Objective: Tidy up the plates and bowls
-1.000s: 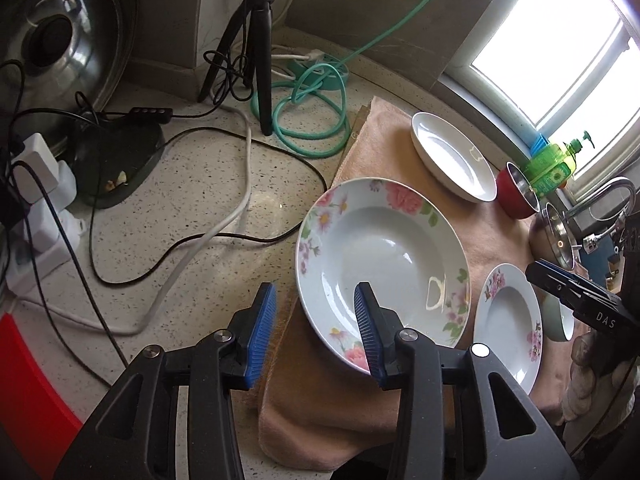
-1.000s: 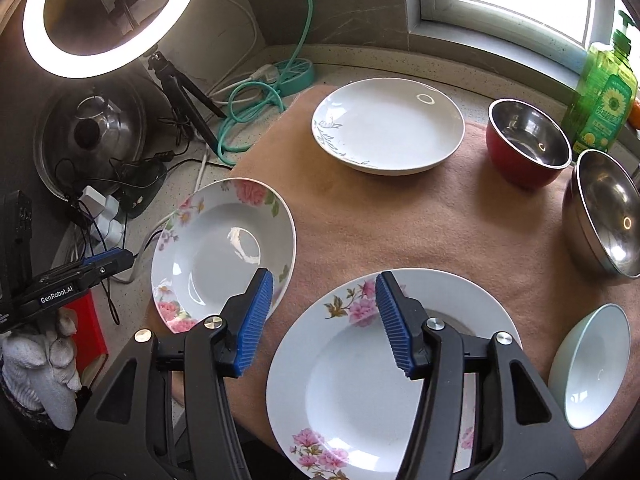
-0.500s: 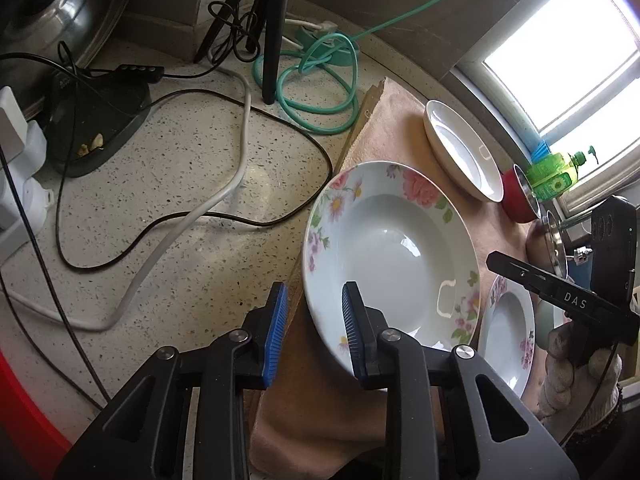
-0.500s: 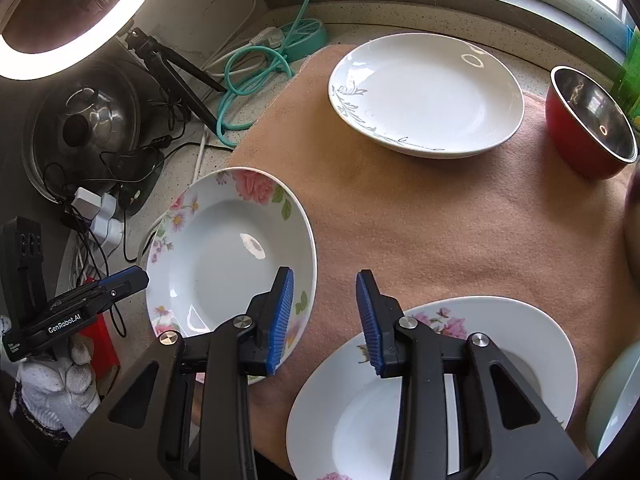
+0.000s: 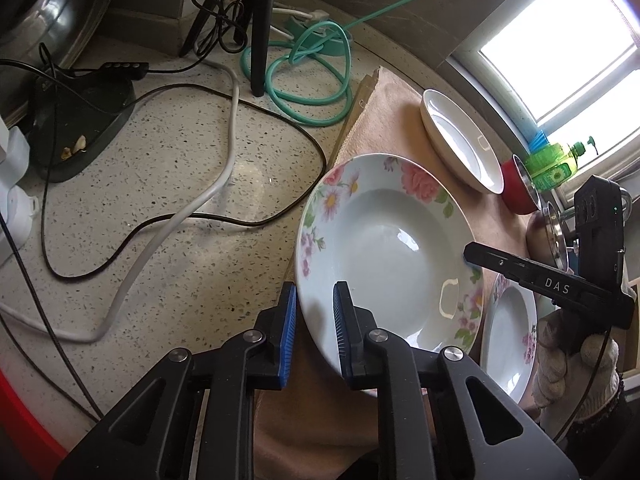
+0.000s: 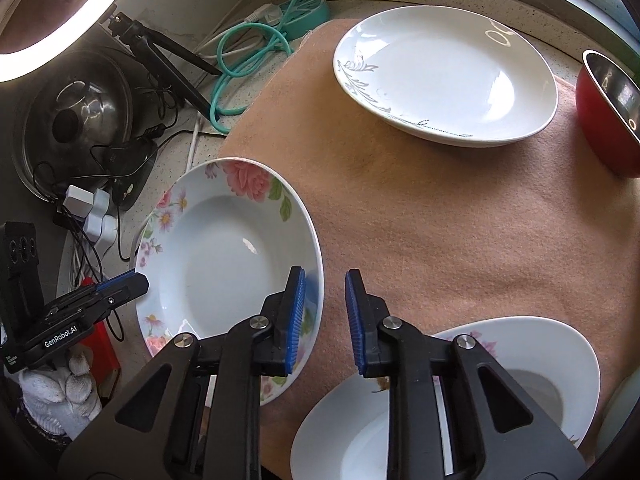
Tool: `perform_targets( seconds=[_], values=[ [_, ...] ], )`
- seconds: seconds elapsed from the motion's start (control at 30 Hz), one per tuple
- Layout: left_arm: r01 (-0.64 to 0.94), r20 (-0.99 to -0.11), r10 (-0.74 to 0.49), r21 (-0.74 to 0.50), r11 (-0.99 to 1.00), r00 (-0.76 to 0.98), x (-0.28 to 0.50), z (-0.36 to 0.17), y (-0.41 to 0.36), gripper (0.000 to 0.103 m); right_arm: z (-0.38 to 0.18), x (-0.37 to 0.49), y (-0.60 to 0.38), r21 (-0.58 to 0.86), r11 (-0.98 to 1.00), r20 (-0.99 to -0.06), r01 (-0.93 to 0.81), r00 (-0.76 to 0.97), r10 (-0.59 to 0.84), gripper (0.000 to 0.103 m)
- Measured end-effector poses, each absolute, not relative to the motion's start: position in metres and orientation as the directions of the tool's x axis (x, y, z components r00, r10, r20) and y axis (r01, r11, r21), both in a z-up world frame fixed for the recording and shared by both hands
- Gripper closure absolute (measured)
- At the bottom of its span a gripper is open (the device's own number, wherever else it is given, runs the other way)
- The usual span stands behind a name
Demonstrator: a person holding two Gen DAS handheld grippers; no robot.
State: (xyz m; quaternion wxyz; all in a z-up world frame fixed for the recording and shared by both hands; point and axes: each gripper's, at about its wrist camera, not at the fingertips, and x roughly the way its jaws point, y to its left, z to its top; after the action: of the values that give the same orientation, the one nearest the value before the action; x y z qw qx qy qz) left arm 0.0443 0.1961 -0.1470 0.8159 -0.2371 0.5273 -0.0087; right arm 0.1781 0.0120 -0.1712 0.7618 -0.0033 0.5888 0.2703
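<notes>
A floral deep plate [image 5: 384, 248] lies at the left edge of a tan cloth [image 6: 440, 208]; it also shows in the right wrist view [image 6: 224, 256]. My left gripper [image 5: 314, 328] straddles its near rim, jaws narrowed around the rim with a small gap showing. My right gripper [image 6: 324, 316] straddles the plate's right rim, jaws narrowed with a gap. A second floral plate [image 6: 500, 364] lies below the right gripper. A white plate with grey leaves [image 6: 444, 76] lies at the back.
A red bowl [image 6: 608, 120] stands at the right. Cables [image 5: 224, 152], a green hose [image 5: 308, 80] and a tripod leg [image 5: 260, 24] lie on the speckled counter to the left. A green soap bottle [image 5: 556, 164] stands by the window.
Both grippers have moved to the floral deep plate and narrowed their jaws around its rim, the left at the near edge, the right at the right edge.
</notes>
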Motion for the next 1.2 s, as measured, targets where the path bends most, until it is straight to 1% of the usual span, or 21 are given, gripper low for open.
perform_targets(
  seconds=[0.23,0.73,1.2],
  values=[
    [-0.229,-0.86,-0.257,-0.384,0.894,0.44,0.046,-0.148,0.194,0.086,-0.173,0.179,0.017,0.336,0.84,-0.893,-0.426,0.139,0.428,0.091],
    [-0.223,-0.86,-0.229,-0.36,0.906,0.457,0.047,-0.137,0.194,0.086,-0.17,0.174,0.012,0.355,0.835,-0.884,-0.42,0.14,0.446,0.091],
    [-0.184,-0.835,-0.234,-0.365,0.913,0.498,0.044,-0.107,0.178,0.086,-0.136,0.157,-0.013,0.376,0.836,-0.858,-0.399,0.191,0.477,0.091]
  ],
)
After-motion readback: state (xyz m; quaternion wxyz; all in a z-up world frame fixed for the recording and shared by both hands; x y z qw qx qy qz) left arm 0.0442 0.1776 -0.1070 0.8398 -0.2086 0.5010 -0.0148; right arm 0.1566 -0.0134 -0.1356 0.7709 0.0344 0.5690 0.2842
